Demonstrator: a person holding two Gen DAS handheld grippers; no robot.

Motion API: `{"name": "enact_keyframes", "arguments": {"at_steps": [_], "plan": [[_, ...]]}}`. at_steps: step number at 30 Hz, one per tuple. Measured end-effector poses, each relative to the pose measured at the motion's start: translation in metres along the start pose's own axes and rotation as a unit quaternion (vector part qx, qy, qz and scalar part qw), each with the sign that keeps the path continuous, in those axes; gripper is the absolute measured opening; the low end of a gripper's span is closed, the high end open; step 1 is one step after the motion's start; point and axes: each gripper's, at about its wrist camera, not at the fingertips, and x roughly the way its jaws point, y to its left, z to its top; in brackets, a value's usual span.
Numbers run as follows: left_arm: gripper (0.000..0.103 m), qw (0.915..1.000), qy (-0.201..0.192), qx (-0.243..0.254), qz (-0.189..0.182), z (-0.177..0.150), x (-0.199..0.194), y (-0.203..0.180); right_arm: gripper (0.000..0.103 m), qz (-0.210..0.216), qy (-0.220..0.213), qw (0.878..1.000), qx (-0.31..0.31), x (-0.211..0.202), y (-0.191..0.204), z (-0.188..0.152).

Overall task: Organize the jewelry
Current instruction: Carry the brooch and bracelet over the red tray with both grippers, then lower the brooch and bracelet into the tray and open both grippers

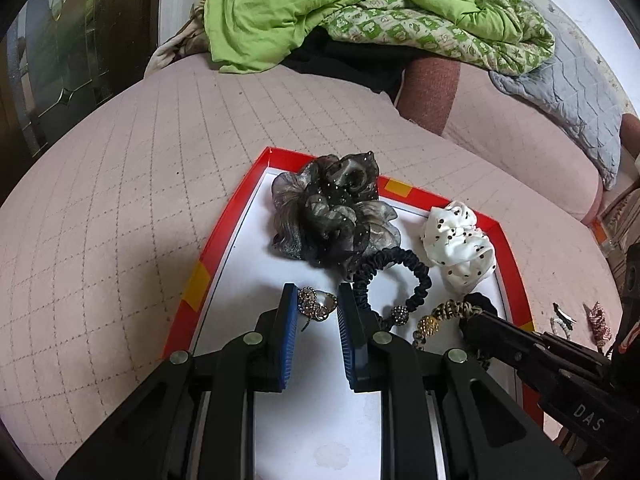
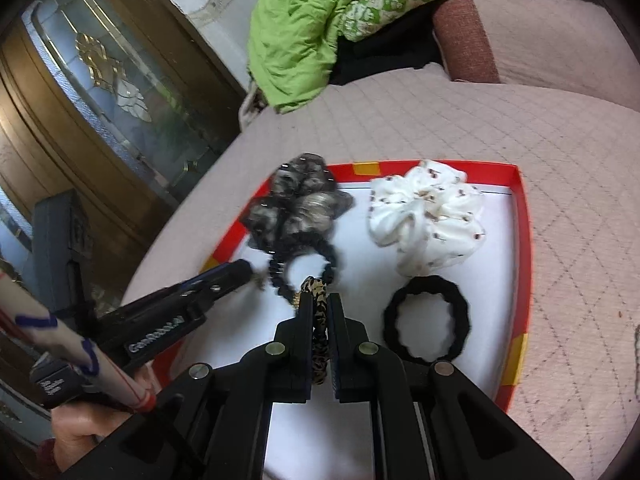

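A red-rimmed tray (image 1: 224, 240) (image 2: 524, 240) with a white floor lies on a pink quilted cover. In it are a grey-black gauze scrunchie (image 1: 328, 216) (image 2: 296, 208), a white dotted scrunchie (image 1: 456, 244) (image 2: 428, 220), a thin black hair tie (image 1: 400, 268) (image 2: 304, 256) and a thick black hair tie (image 2: 426, 320). My left gripper (image 1: 318, 300) (image 2: 244, 270) hangs low over the tray's left part, shut on a small beaded ornament (image 1: 316, 306). My right gripper (image 2: 320, 300) (image 1: 480, 320) is shut on a leopard-print hair tie (image 2: 320, 328) (image 1: 440, 316) with a gold bead.
A green blanket (image 1: 304, 12) and a grey quilt (image 1: 572, 96) are piled at the back. A wood and glass door (image 2: 100, 92) stands at the left. A small clip (image 1: 562, 314) and a pink scrunchie (image 1: 598, 320) lie on the cover right of the tray. A hand (image 2: 80, 432) holds the left gripper's handle.
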Motion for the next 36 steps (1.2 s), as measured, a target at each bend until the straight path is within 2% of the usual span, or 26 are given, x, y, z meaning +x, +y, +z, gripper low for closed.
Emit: {"name": "enact_keyframes", "arguments": {"at_steps": [9,36], "plan": [[0.019,1.0000,0.008,-0.001,0.005,0.000,0.005,-0.003,0.008,-0.022,0.007,1.000,-0.001,0.002,-0.007,-0.001],[0.019,0.9998,0.015,0.006,0.013,-0.001,0.012,-0.008,0.009,-0.047,0.024,0.999,-0.007,0.008,-0.011,-0.005]]}}
